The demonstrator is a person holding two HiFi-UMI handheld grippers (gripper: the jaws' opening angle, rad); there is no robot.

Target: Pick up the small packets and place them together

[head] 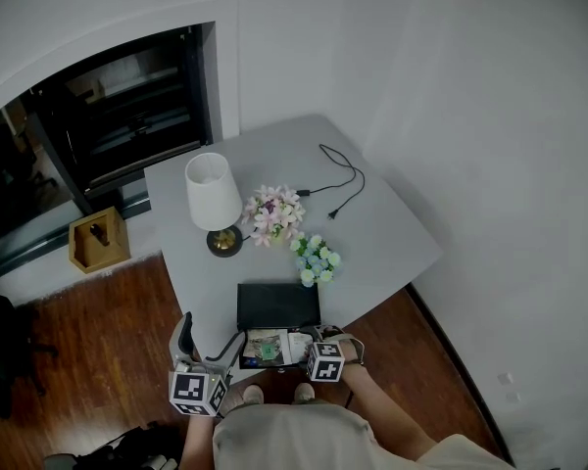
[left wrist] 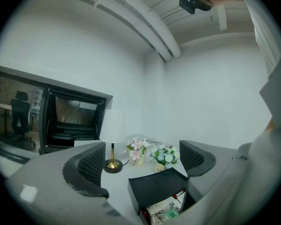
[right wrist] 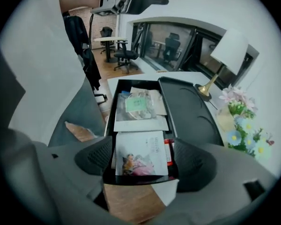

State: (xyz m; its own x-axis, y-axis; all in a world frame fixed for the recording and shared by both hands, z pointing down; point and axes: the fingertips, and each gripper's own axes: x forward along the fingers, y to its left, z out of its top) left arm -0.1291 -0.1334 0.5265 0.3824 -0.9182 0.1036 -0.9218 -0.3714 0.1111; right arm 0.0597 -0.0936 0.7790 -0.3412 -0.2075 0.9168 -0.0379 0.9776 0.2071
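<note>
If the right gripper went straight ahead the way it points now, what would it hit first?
Probably the white packet with a pink picture, at the near end of the open black box; the right gripper frames it with open jaws.

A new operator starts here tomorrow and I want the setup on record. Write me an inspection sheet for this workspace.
Surface: grey table, set against a white wall.
Job's things: packets lie in an open black box at the table's near edge; white packet is nearest.
Clutter: lamp, pink flowers and blue flowers behind the box.
Grippers: left tool open, empty; right tool open over the box's near end, gripping nothing.
Cables: black cable loose behind the flowers.
Surroundings: wooden floor, small wooden box on it.
</note>
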